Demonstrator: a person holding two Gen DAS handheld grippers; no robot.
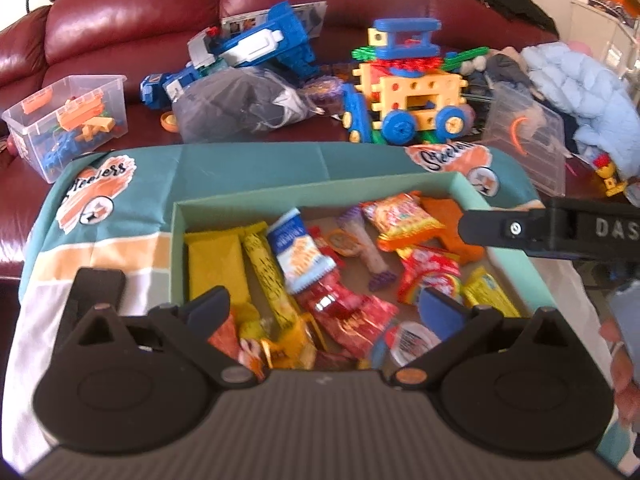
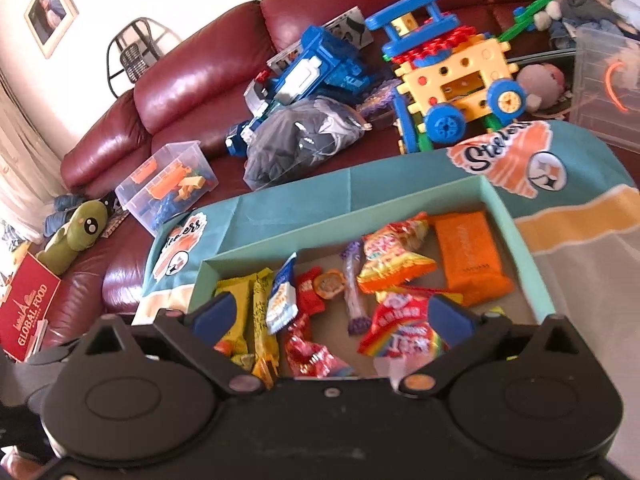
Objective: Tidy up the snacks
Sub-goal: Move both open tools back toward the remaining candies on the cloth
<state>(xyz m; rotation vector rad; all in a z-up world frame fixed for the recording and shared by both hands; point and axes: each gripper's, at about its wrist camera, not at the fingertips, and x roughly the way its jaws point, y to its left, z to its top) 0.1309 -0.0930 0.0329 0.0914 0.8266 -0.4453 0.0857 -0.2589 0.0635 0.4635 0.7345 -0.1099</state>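
A shallow mint-green box (image 1: 176,240) (image 2: 524,248) sits on a teal "Steelers" cloth and holds several snack packets: yellow bars (image 1: 218,268) (image 2: 264,320), a blue-white packet (image 1: 300,252) (image 2: 282,300), red packets (image 1: 344,312) (image 2: 308,356), an orange-yellow bag (image 1: 400,216) (image 2: 392,260), a flat orange pack (image 2: 470,260) and a rainbow candy bag (image 1: 430,276) (image 2: 400,328). My left gripper (image 1: 324,304) is open and empty, just above the box's near edge. My right gripper (image 2: 328,316) is open and empty over the near side; its body also shows in the left wrist view (image 1: 560,232).
The cloth (image 1: 248,164) (image 2: 288,204) covers a low table before a dark red leather sofa (image 1: 132,20) (image 2: 188,80). On the sofa lie blue and yellow toy vehicles (image 1: 416,96) (image 2: 460,80), a clear bin of bricks (image 1: 68,120) (image 2: 168,184), a grey bag (image 1: 240,104) and a clear container (image 1: 528,140).
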